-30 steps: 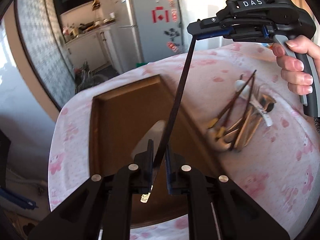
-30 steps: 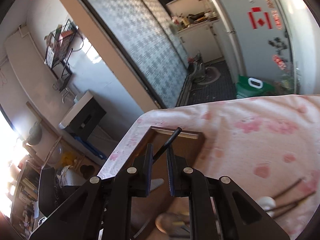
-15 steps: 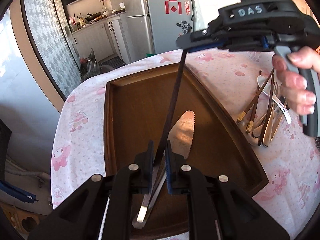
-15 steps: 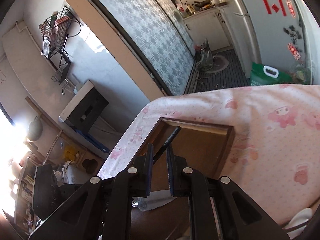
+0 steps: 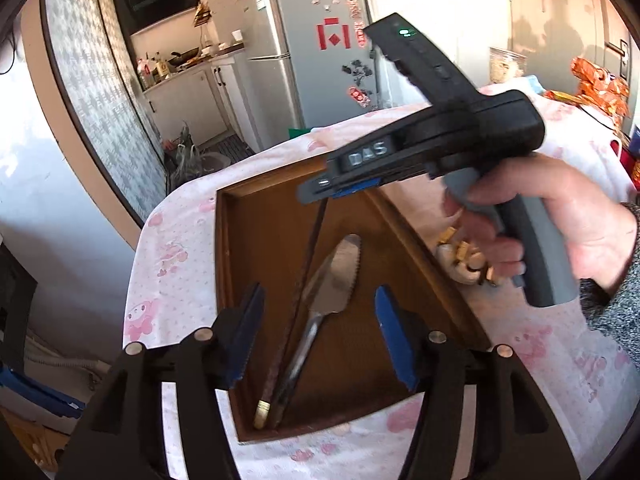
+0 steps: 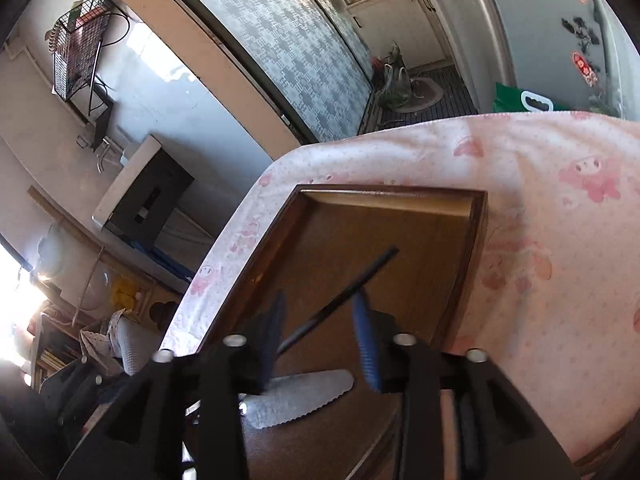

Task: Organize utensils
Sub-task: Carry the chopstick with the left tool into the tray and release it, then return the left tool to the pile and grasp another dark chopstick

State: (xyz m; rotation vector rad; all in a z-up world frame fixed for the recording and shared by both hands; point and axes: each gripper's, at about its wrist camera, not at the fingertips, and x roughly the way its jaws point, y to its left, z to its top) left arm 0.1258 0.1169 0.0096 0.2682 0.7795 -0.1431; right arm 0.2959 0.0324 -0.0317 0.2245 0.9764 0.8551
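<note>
Below our parted left claw [image 5: 318,334], a chopstick [image 5: 298,304] and serrated server [image 5: 334,280] lie in the wooden tray [image 5: 224,264]. Our right claw [image 6: 318,338] also gapes, chopstick between its fingers, loose utensils [image 5: 464,258] outside the tray

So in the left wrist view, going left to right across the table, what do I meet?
Pink tablecloth → wooden tray's left wall → dark chopstick → serrated knife → tray's right wall → leftover utensil pile → right hand.
</note>
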